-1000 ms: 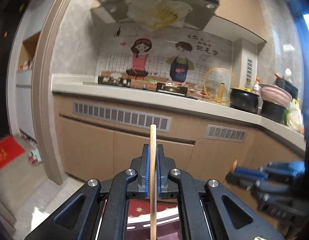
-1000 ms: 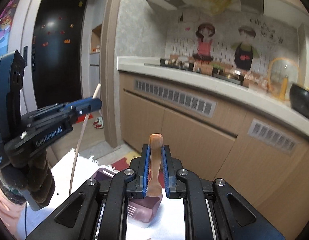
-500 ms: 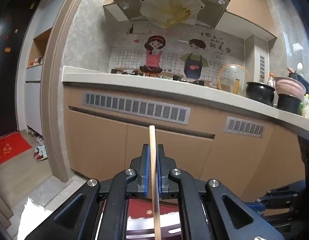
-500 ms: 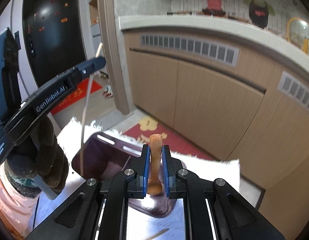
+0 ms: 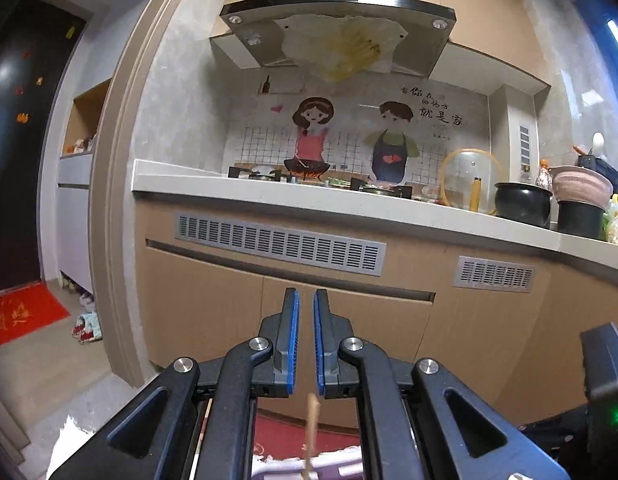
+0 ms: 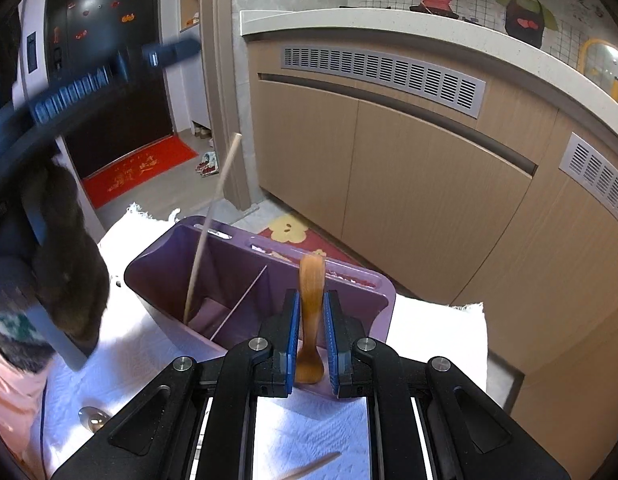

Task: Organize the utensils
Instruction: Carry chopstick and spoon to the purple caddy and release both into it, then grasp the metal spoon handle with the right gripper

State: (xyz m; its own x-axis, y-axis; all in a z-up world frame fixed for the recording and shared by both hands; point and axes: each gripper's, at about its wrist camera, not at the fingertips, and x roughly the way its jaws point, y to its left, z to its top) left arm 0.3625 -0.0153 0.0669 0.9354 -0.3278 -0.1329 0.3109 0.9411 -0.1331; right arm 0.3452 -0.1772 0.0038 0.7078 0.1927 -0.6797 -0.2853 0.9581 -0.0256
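A purple utensil holder [image 6: 365, 280] with inner dividers stands on a white towel [image 6: 437, 328]. A wooden chopstick [image 6: 213, 224] leans free in its left compartment; its top shows below my left gripper [image 5: 305, 336], whose jaws stand apart and hold nothing. The left gripper [image 6: 109, 72] shows blurred above the holder in the right wrist view. My right gripper [image 6: 311, 340] is shut on a brown wooden spoon [image 6: 311, 312], held upright over the holder's near right edge.
A metal spoon [image 6: 93, 416] and another chopstick [image 6: 309, 470] lie on the towel near me. Kitchen cabinets [image 6: 429, 168] and a countertop [image 5: 349, 204] stand behind. A red mat [image 6: 141, 168] lies by the dark door.
My left gripper opened and let go of the chopstick, which dropped into the holder's left compartment, then rose. My right gripper moved down over the holder with the spoon.
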